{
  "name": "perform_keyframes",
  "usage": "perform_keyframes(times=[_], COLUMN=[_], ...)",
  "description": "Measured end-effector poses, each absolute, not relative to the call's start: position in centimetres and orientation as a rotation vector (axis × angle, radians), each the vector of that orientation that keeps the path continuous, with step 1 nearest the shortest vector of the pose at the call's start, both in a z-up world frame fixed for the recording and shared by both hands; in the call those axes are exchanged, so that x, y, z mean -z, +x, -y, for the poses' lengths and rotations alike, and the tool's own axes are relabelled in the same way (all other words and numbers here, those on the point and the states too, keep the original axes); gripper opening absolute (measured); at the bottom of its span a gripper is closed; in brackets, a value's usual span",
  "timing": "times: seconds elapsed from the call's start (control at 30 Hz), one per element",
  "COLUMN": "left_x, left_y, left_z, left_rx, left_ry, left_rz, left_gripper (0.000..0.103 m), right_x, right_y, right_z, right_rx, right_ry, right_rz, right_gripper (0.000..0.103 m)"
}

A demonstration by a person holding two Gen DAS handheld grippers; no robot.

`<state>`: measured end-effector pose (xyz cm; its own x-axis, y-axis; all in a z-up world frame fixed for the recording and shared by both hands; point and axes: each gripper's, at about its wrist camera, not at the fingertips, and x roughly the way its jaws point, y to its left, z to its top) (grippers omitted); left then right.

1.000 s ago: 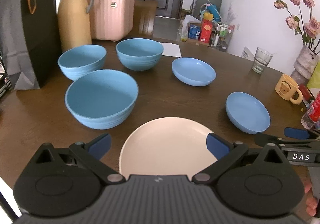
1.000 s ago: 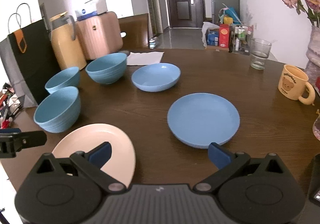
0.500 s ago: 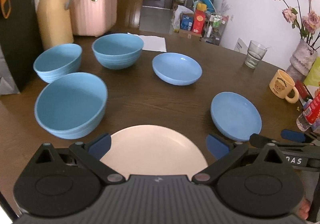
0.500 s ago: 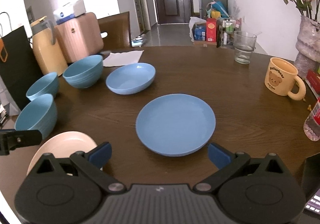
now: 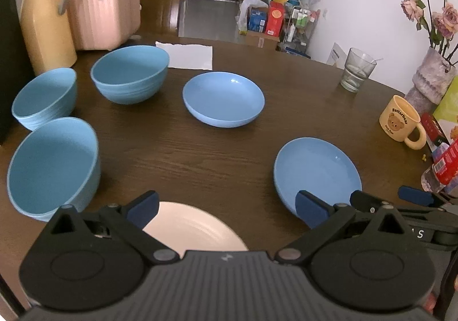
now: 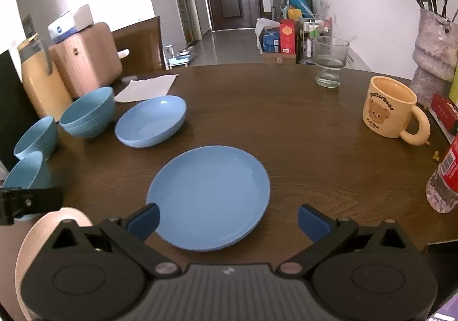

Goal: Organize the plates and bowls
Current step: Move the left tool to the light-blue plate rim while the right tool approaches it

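Right wrist view: yellow mug (image 6: pixel 389 107) reads "Butterbear" above a bear.

Three deep blue bowls are sitting on the bench (image 5: pixel 200 155): one nearest (image 5: pixel 53 166), one at the far left (image 5: pixel 44 97) and one farther back (image 5: pixel 130 77). Two blue shallow dishes are lying there too, a deeper one (image 5: pixel 223 97) and a flatter plate (image 5: pixel 316 175), along with one cream plate (image 5: pixel 189 229). One yellow mug (image 5: pixel 400 120), one drinking glass (image 5: pixel 356 70), one tan jug (image 5: pixel 45 31) and one white napkin (image 5: pixel 189 56) are standing or lying around them.
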<state>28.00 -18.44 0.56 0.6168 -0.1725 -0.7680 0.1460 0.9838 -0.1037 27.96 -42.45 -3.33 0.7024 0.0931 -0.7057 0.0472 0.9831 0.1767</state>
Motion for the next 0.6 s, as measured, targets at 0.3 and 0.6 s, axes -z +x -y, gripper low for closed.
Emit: perform_keyframes(times=[0.3, 0.6], left_x=[0.1, 0.8], left_y=[29.9, 32.4], left_z=[21.3, 22.8], left_rx=[0.164, 0.12], left_ry=[-0.034, -0.051], left_rz=[-0.919, -0.954], left_gripper=[0.103, 0.103], right_x=[4.2, 5.2], right_y=[30.1, 32.4], right_z=[44.8, 46.5], right_rx=[-0.011, 0.006], right_ry=[0.196, 0.199], right_rz=[-0.813, -0.833], right_gripper=[0.103, 0.103])
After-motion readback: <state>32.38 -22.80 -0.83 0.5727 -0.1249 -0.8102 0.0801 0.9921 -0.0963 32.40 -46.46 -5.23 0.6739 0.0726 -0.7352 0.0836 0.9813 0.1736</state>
